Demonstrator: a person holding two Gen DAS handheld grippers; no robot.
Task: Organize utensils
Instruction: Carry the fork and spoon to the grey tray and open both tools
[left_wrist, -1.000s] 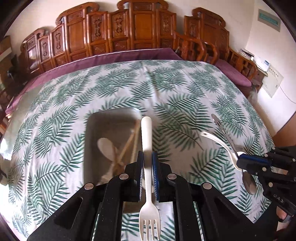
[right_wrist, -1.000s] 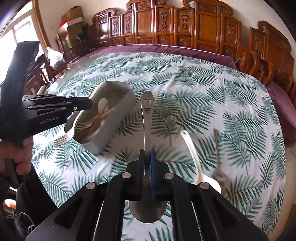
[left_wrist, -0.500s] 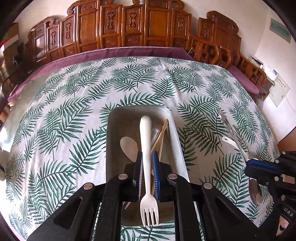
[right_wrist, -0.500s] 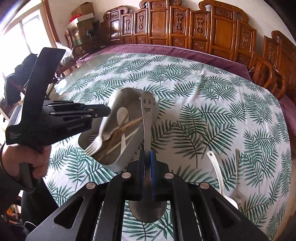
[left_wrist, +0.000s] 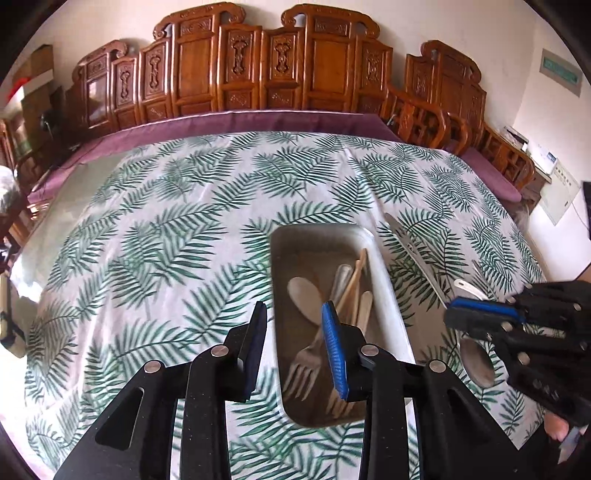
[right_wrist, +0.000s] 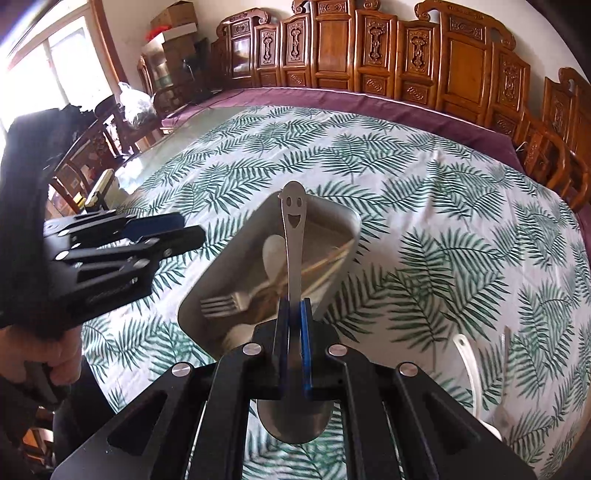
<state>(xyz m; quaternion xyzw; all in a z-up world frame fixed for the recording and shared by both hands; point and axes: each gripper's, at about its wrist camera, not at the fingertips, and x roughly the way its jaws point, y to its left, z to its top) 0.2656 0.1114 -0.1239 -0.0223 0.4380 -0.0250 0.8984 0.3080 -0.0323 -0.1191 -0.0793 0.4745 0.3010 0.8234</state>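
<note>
Left claw (left_wrist: 295, 347) is over the near left edge of the metal tray (left_wrist: 388, 295), jaws opening and nothing between the pads; the gap shows only tray floor and palm-leaf cloth (left_wrist: 166, 240). The tray stands on the bench, long side running away from the left wrist camera. Inside it: a white plastic fork (left_wrist: 301, 365) with tines toward the near end, a pale spoon (left_wrist: 304, 295), wooden chopsticks (left_wrist: 354, 284) lying lengthwise, plus at least one more pale handle; exact count unclear, items overlap. Right claw (right_wrist: 294, 332) is clamped tight on a steel spoon (right_wrist: 293, 236), gripped on the handle just above the bowl; the bowl hangs below the pads toward the camera, and the handle, ending in a cut-out smiley face, points away and upward. In the right wrist view the spoon's handle lines up over the tray; contact with the tray cannot be told. On the cloth, right of the tray: a white plastic spoon (right_wrist: 467, 354) and a thin metal utensil (right_wrist: 506, 343) beside it, both partly blurred, type of the second not certain. A hand (right_wrist: 55, 354) grips the left claw's handle at lower left in the right wrist view. Carved wooden chairs (left_wrist: 258, 74) line the far side of the bench.
</note>
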